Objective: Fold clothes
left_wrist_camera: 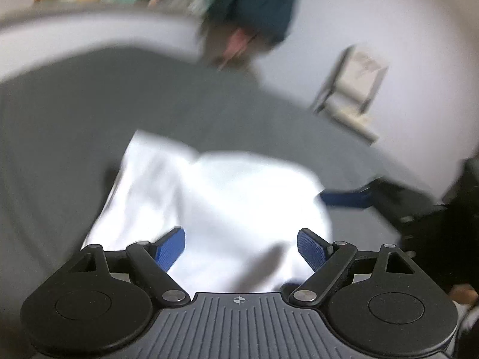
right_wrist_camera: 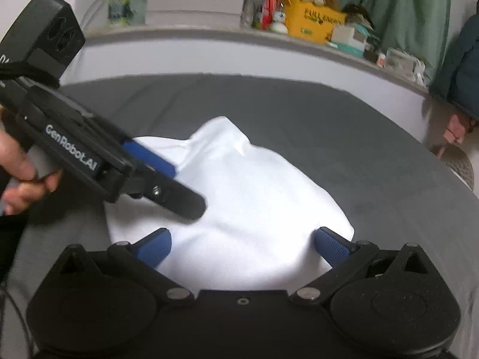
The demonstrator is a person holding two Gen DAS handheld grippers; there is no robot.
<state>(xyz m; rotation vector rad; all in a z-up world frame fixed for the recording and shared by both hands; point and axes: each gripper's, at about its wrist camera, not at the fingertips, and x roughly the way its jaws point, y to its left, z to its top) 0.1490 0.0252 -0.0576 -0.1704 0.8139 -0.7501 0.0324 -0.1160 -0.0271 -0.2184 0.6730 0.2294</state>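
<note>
A white garment [right_wrist_camera: 248, 209] lies bunched and partly folded on a grey bed sheet [right_wrist_camera: 359, 137]; it also shows in the blurred left wrist view [left_wrist_camera: 215, 209]. My left gripper [left_wrist_camera: 241, 248] is open and empty just above the garment's near edge; it also shows in the right wrist view [right_wrist_camera: 170, 179], hovering over the garment's left side. My right gripper [right_wrist_camera: 242, 245] is open and empty over the garment's near edge; its blue fingers [left_wrist_camera: 344, 199] show at the garment's right side in the left wrist view.
A ledge [right_wrist_camera: 209, 36] behind the bed holds a yellow box [right_wrist_camera: 314, 24], snack packets and stacked boxes. A person in a dark jacket [right_wrist_camera: 461, 68] stands at the right of the bed. A chair [left_wrist_camera: 353, 83] stands by the white wall.
</note>
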